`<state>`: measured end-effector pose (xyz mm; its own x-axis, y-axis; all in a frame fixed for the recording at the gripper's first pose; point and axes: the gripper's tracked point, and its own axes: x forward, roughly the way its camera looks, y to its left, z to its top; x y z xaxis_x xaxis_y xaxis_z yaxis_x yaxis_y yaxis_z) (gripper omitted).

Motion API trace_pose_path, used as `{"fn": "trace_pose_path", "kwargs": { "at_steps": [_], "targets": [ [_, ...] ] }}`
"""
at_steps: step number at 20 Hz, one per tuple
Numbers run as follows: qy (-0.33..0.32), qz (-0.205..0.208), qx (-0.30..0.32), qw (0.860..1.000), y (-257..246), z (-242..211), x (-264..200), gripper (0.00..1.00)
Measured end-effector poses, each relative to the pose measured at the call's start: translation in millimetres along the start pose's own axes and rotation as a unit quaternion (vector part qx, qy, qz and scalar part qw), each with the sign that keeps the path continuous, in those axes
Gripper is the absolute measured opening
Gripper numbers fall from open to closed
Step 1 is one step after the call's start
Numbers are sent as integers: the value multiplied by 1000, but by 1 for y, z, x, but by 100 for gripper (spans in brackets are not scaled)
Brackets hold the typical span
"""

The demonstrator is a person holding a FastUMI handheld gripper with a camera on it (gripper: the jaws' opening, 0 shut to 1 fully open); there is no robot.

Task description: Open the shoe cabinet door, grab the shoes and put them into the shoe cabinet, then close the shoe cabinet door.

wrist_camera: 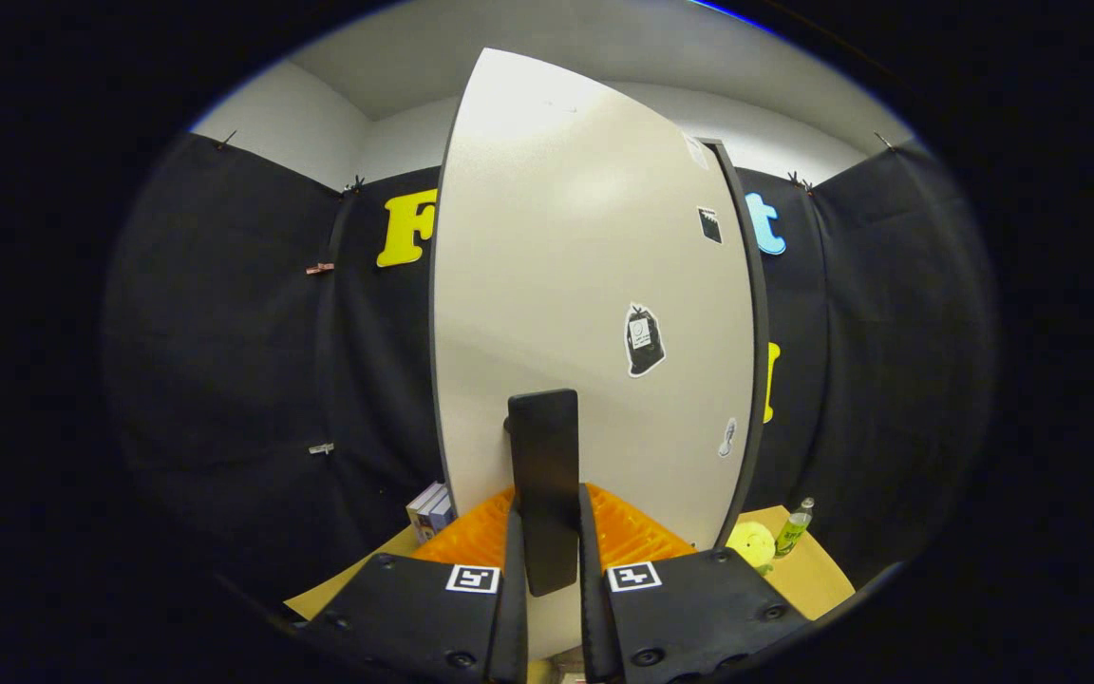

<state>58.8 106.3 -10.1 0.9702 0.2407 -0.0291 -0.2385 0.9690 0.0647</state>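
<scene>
The hand-held gripper (547, 560) is clamping both fingers on the black handle (543, 475) of the shoe cabinet door (566, 285), which is standing just beyond. That stiff, light-looking panel should swing easily from this handle.

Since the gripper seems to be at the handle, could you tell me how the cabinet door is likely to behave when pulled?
The gripper holds the black handle, both fingers against its sides. The white cabinet door looks like a flat rigid panel, so it should swing stiffly rather than flex. The smooth, slim handle might slip. Being tall, the door may feel somewhat heavy.
</scene>
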Motion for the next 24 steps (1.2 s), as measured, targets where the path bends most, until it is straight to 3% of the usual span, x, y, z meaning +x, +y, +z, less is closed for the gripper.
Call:
{"fn": "trace_pose_path", "kwargs": {
  "at_steps": [10, 15, 18, 24],
  "targets": [
    [-5, -54, -18, 998, -64, 5, -47, 25],
    [-3, -55, 14, 998, -94, 8, -66, 29],
    [1, -82, 14, 997, -120, 7, -75, 32],
    [-4, -81, 27, 996, -155, 13, -91, 29]
  ]
}}
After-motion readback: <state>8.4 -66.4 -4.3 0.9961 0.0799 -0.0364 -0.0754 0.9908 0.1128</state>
